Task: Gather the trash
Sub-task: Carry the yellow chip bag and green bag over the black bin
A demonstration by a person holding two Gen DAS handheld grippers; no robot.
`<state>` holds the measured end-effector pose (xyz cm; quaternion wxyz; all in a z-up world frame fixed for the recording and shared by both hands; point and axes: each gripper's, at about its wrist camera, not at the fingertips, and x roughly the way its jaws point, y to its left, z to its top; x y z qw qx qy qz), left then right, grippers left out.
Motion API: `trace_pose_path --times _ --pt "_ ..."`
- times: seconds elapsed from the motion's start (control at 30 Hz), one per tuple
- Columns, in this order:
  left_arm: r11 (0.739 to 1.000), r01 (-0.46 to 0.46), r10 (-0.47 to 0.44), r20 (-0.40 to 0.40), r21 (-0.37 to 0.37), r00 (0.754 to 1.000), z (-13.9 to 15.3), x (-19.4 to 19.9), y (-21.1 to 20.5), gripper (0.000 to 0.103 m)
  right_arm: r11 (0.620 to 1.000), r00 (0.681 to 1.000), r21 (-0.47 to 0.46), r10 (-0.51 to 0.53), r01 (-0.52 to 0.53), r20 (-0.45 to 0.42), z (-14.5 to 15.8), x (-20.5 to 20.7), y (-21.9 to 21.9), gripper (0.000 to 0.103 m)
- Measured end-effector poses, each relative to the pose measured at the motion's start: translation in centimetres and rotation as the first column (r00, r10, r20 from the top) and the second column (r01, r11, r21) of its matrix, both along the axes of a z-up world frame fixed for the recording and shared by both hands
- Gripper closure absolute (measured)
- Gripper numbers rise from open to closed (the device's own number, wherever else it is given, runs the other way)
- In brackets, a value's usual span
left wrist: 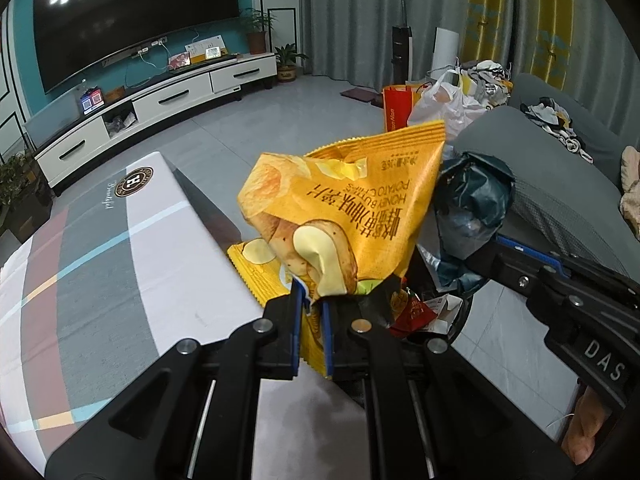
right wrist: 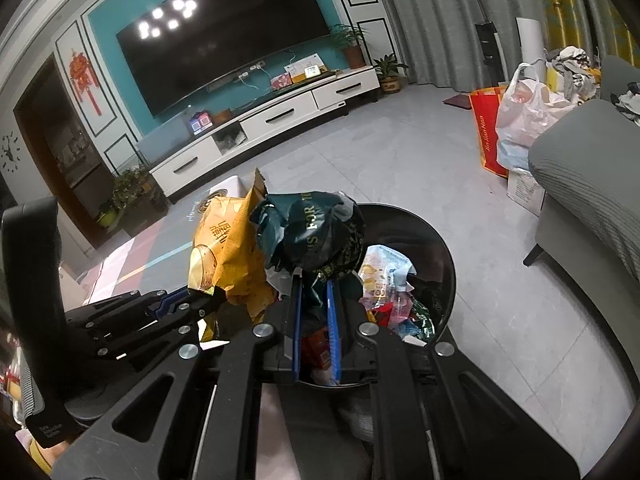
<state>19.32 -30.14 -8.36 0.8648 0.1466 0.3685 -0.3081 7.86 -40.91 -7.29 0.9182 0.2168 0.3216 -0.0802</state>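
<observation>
— Right gripper [right wrist: 314, 280]?
— Jaws clamped on a crumpled dark green bag [right wrist: 316, 232], held above the black bin [right wrist: 448, 256].
— Bin contents?
— Mixed wrappers [right wrist: 390, 280].
— Left gripper [right wrist: 212, 300]?
— At the left, gripping a yellow chip bag [right wrist: 228, 252] that touches the green one.

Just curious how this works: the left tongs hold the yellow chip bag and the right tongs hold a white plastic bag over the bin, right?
Not quite. In the right wrist view the right tongs grip a dark green crumpled bag, not white, over the black bin. The left tongs do hold the yellow chip bag.
</observation>
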Motion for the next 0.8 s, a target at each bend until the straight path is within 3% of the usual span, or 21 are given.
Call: trace_pose_path --times 0.8 --pt "0.996 0.026 -0.021 -0.057 0.087 0.998 -2.9 2.6 -3.4 0.093 0.997 0.994 0.043 -0.058 0.062 -0.092 -2.6 2.0 -2.5 0.091"
